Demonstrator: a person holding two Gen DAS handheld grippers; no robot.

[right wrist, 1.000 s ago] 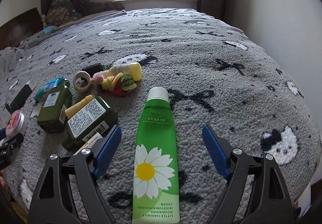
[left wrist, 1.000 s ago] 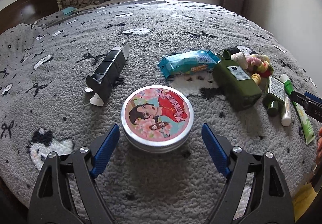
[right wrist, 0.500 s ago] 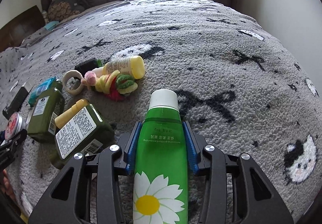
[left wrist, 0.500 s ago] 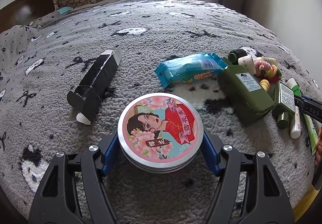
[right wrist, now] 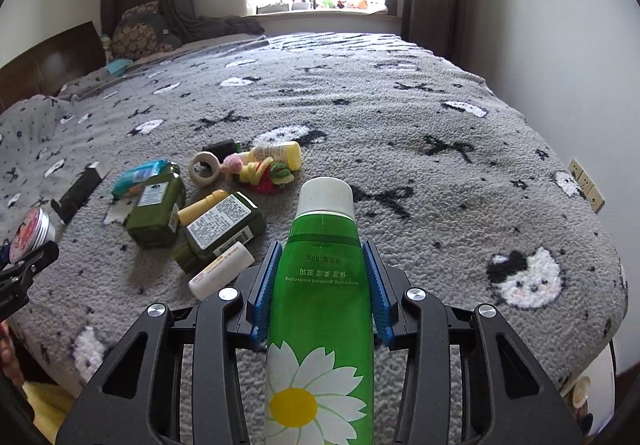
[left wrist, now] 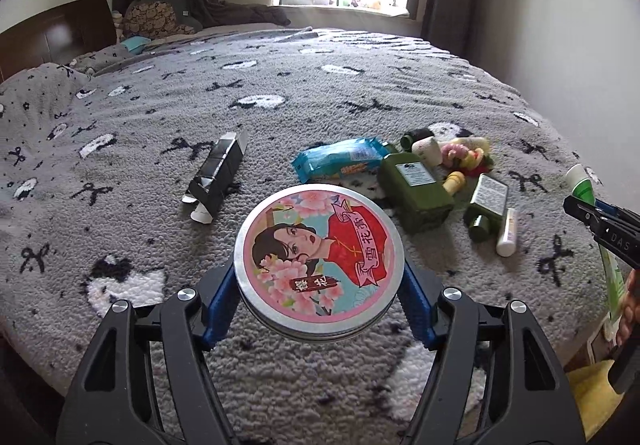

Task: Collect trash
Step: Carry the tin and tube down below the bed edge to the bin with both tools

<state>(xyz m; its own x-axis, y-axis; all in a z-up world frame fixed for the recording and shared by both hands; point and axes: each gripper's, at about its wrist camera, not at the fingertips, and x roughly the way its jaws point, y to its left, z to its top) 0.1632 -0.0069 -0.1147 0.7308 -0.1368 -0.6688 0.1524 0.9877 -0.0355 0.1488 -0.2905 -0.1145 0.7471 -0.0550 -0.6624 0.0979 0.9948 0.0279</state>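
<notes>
My left gripper (left wrist: 318,305) is shut on a round metal tin (left wrist: 319,263) with a pink lid showing a woman, held a little above the grey blanket. My right gripper (right wrist: 322,289) is shut on a green tube (right wrist: 322,309) with a white cap and a daisy, also lifted off the bed. On the blanket lie a black carton (left wrist: 218,175), a blue packet (left wrist: 340,163), two dark green bottles (left wrist: 416,191) (right wrist: 220,231), a small white tube (right wrist: 222,271), a tape ring (right wrist: 205,170) and a yellow bottle (right wrist: 278,153) with colourful hair ties.
The grey patterned blanket (right wrist: 420,125) covers the whole bed. A wooden headboard (left wrist: 52,35) and pillows are at the far left, a window at the back, a white wall (right wrist: 560,65) along the right. Wall sockets (right wrist: 586,185) sit by the bed's right edge.
Both grippers closed on their items, the left on the tin and the right on the green tube, and then lifted them up off the blanket.
</notes>
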